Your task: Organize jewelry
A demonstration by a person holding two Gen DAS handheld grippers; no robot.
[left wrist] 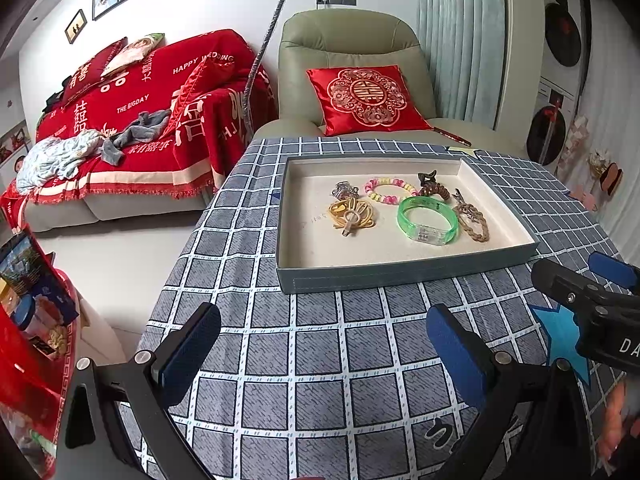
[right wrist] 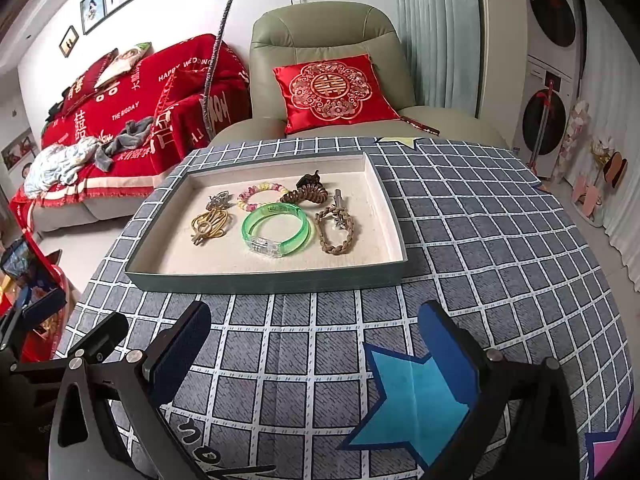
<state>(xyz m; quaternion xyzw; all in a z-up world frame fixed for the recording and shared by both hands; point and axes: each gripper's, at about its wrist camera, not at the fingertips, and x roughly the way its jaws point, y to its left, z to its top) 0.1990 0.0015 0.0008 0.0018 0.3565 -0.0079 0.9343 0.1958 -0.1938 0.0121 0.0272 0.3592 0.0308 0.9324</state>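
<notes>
Jewelry tray (right wrist: 264, 280) on checked counter (right wrist: 480, 240), green bangle (right wrist: 276, 230) inside at centre, left gripper (left wrist: 324, 344) and right gripper (right wrist: 316, 340) near its front edge, fingers apart

One tray (right wrist: 264, 282) is seen on the checked tablecloth (right wrist: 480, 240). Seven jewelry pieces are counted in it: three bracelets, namely green (right wrist: 276, 230), beaded (right wrist: 262, 196) and braided brown (right wrist: 336, 236); two brown and gold ornaments (right wrist: 210, 226); two metal clips (right wrist: 218, 200).

I see a tray (right wrist: 264, 280) on the table (right wrist: 480, 240). In it, a bangle (right wrist: 276, 232) lies in the middle, a rope bracelet (right wrist: 336, 232) to its right, and a bead bracelet (right wrist: 262, 196) behind it. An armchair (right wrist: 320, 32) stands behind the table.
</notes>
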